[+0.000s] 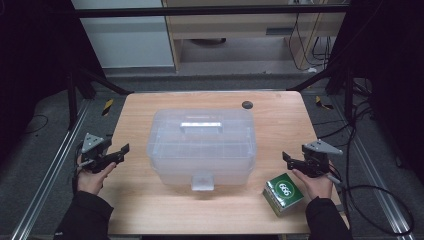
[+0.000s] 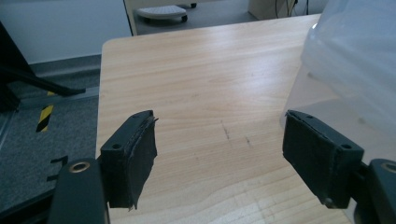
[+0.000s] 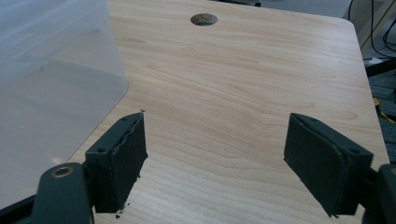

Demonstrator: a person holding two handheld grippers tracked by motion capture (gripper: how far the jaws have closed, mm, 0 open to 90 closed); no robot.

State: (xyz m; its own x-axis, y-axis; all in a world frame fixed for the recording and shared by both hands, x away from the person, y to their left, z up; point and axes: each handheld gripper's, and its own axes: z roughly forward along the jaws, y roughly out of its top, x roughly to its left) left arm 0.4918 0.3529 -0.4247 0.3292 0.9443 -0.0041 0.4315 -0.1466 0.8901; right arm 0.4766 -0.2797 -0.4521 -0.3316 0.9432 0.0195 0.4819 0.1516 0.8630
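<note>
While both tools hang just above the table with their jaws spread wide and nothing between them, the work seems to be at its very start: an approach to the clear plastic box.

The left tool is near the left edge of the table, its 2 black pads apart, and it touches nothing; in the left gripper view the side of the box is just beyond its jaw on the right. The right tool is near the right edge, also apart and empty, and it points toward the box from the other side.

The box stands in the middle of the table, its lid on, a handle on top and a latch on the front. A small green carton lies near the front right corner, beside the right hand.

I judge that the next move calls for both tools to go inward to the box, probably to its latch or handle.
</note>
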